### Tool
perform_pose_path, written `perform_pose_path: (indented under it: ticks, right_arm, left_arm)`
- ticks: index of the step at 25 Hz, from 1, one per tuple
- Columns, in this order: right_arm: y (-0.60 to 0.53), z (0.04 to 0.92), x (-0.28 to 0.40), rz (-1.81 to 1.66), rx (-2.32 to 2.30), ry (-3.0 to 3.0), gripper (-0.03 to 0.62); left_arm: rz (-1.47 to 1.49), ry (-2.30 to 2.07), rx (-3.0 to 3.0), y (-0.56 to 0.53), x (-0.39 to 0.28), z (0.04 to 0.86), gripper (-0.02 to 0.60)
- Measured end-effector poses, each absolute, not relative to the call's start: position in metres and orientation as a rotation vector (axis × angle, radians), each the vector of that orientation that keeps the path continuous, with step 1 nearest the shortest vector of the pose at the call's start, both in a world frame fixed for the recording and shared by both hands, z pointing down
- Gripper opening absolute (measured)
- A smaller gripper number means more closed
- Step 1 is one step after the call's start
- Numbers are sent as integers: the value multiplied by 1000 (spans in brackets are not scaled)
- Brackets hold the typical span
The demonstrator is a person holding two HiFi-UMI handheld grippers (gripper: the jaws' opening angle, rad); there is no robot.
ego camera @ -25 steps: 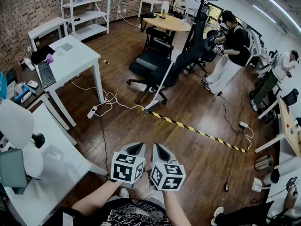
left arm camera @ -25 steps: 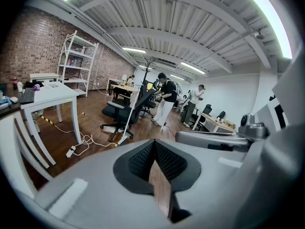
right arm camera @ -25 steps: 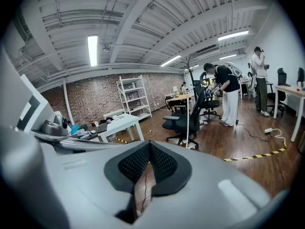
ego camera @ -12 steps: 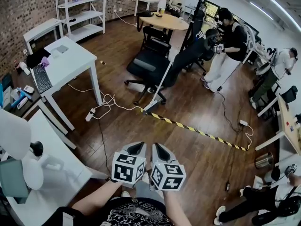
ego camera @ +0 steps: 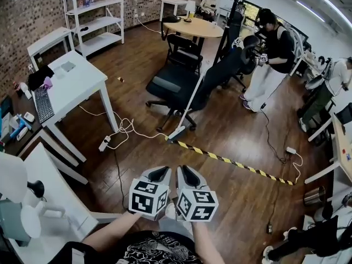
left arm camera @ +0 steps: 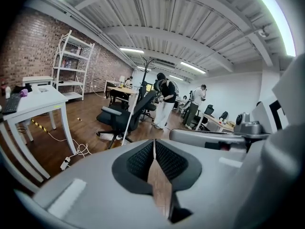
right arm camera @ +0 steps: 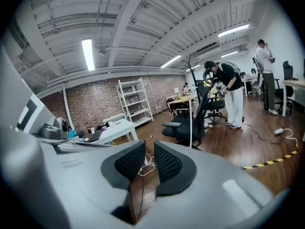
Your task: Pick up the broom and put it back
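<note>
The broom (ego camera: pixel 188 100) has a thin white handle that leans against a black office chair (ego camera: pixel 175 83), and its head rests on the wood floor beside the striped tape. The handle also shows in the left gripper view (left arm camera: pixel 127 122) and the right gripper view (right arm camera: pixel 190 122). Both grippers are held side by side low in the head view, well short of the broom. My left gripper (ego camera: pixel 158 173) (left arm camera: pixel 154 143) is shut with its pads meeting at the tips and nothing in them. The jaws of my right gripper (ego camera: pixel 186 174) (right arm camera: pixel 149 150) are opening, with a narrow empty gap.
Yellow-black tape (ego camera: pixel 231 161) crosses the floor behind the broom head. A white table (ego camera: pixel 82 84) stands at the left, with loose cables and a power strip (ego camera: pixel 122 128) at its foot. A person (ego camera: pixel 269 59) stands beyond the chair, near a round table (ego camera: pixel 201 26).
The chair, broom and tape have slid a little lower and nearer in the head view as I moved toward them. Both grippers keep their place side by side.
</note>
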State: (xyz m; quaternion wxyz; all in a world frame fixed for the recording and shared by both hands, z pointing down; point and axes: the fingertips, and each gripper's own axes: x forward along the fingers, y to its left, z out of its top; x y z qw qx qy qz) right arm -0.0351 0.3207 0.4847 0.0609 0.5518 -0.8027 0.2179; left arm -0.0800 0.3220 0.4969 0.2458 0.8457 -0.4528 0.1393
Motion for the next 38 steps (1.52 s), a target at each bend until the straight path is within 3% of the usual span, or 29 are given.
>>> perform_pose_path:
  ticks: [14,38]
  right_arm:
    - [191,474,51,669,1597,-2485,63]
    - [40,486,79,643,1614,-2493,86]
  left_arm:
    - [397,-1312,2268,192,6,486,21]
    - [367,-1301,2277,38,34,499,21]
